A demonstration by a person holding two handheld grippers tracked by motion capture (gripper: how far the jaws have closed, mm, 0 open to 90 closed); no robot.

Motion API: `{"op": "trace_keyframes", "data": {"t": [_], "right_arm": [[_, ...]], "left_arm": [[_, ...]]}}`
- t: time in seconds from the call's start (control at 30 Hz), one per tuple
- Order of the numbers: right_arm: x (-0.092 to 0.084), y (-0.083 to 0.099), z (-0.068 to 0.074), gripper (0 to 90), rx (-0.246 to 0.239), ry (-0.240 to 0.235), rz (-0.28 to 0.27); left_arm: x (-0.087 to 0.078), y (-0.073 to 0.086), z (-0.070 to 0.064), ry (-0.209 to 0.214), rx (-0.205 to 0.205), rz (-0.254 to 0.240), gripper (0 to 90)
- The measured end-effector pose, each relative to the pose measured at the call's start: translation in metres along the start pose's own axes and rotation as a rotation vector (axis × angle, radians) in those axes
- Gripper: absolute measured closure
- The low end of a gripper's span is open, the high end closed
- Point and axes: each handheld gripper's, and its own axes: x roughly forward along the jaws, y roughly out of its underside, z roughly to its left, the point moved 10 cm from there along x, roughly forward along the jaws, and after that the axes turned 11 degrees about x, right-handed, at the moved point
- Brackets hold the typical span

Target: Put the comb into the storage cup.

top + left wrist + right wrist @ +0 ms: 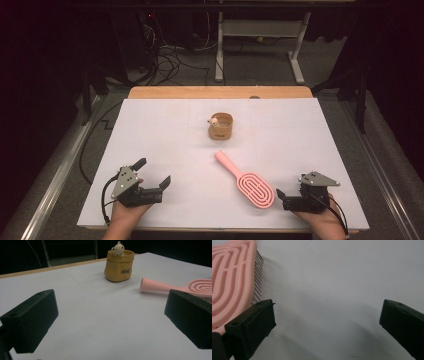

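We're pre-grasp: both jaws apart, right gripper point(281, 195) just beside pink hairbrush point(247, 182), left gripper point(153, 172) idle; next, close on brush.

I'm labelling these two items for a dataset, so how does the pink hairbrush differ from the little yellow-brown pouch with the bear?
The pink hairbrush lies flat on the white table, bristles down; the yellow-brown pouch stands upright with its top open. The hairbrush is long and slim, the pouch short and round. The hairbrush is plain, while the pouch bears dark lettering and a small bear figure at its rim. The hairbrush lies by the right claw; the pouch sits farther back. Neither is held.
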Motion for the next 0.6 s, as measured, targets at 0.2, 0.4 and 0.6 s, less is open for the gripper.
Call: {"op": "trace_keyframes", "data": {"t": [0.2,0.4,0.6], "right_arm": [[-0.002,0.0,0.0,0.4,0.012,-0.015,0.001],[-0.012,-0.009,0.007,0.4,0.011,-0.037,-0.042],[-0.019,-0.018,0.024,0.4,-0.009,-0.086,-0.077]], "left_arm": [[0.0,0.0,0.0,0.001,-0.001,0.001,0.0],[0.0,0.0,0.0,0.001,-0.002,0.001,0.0],[0.001,0.0,0.0,0.001,-0.002,0.0,0.0]]}}
